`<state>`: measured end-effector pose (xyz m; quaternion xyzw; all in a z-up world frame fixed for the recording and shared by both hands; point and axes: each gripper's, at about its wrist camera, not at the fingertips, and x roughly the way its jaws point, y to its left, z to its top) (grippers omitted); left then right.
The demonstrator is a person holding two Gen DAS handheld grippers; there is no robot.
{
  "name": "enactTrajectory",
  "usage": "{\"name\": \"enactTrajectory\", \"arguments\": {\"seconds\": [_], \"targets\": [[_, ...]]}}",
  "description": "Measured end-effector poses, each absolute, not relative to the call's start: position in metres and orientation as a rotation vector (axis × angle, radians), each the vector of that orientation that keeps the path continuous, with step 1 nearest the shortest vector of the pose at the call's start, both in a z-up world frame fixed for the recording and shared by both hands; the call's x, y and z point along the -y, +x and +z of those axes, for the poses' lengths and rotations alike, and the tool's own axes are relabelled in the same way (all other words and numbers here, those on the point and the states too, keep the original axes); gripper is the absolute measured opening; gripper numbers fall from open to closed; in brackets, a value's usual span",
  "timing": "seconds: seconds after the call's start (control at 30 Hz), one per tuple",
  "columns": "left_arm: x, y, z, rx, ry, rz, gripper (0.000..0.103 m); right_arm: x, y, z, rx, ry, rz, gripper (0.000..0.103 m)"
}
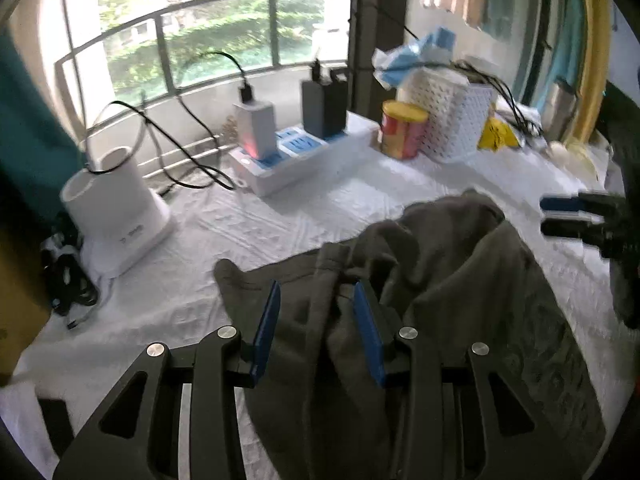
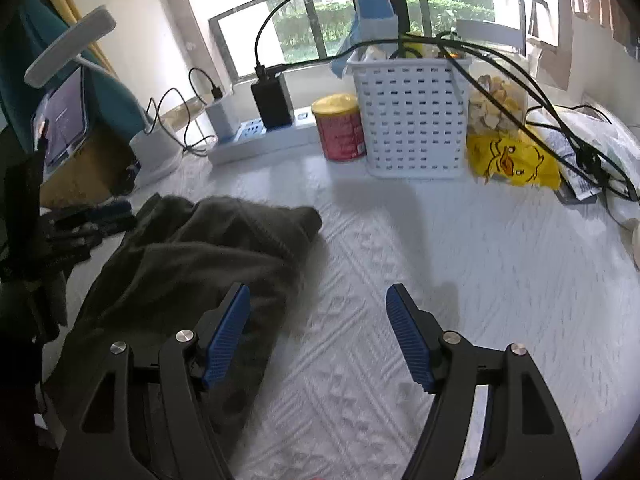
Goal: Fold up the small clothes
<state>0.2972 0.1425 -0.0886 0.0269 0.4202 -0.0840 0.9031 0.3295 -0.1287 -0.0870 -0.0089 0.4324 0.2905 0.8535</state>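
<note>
desk: covered by a white textured cloth [image 2: 400, 280], set against a window with a railing [image 1: 208, 12] and greenery outside
back row: white power strip [image 1: 296, 156] with chargers plugged in, red-and-yellow can [image 2: 340, 128], white perforated basket [image 2: 412, 116] with cables draped over it, yellow duck-print bag [image 2: 512, 160]
left end: white cylindrical device [image 1: 116, 208] with a cable running into it; white lamp head [image 2: 70, 44] above a lit tablet screen [image 2: 66, 120]
left gripper [image 1: 316, 312]: jaws partly apart, blue pads either side of a raised fold of the garment; fabric sits between them, but cannot tell if the pads actually pinch it
right gripper [image 2: 318, 320]: released, jaws wide apart, holds nothing; left pad hangs over the garment's near edge, right pad over bare cloth
garment [image 2: 192, 264]: dark olive-grey small clothing item, crumpled in a loose heap, lies on the cloth toward the left-centre of the desk, well clear of the back row
garment detail: bunched and humped in the middle, one rounded corner sticking out toward the basket side; faint print on the part seen at lower right in the left wrist view
</note>
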Motion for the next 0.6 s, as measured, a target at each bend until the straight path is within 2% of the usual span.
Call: {"name": "enactTrajectory", "arguments": {"seconds": [0.4,0.43,0.47,0.53,0.6], "targets": [[-0.131,0.324,-0.110,-0.937,0.195,-0.203,0.041,0.133,0.336,-0.089,-0.913,-0.017,0.600,0.071],[-0.129,0.326,-0.113,-0.944,0.200,-0.212,0.038,0.133,0.335,-0.088,-0.908,-0.021,0.601,0.071],[-0.127,0.328,-0.115,-0.952,0.197,-0.239,0.023,0.134,0.335,-0.087,-0.906,-0.025,0.601,0.071],[-0.127,0.327,-0.115,-0.951,0.169,-0.272,0.009,0.134,0.336,-0.087,-0.909,-0.026,0.597,0.071],[-0.128,0.323,-0.110,-0.922,0.165,-0.265,0.007,0.133,0.337,-0.087,-0.911,-0.026,0.598,0.071]]}}
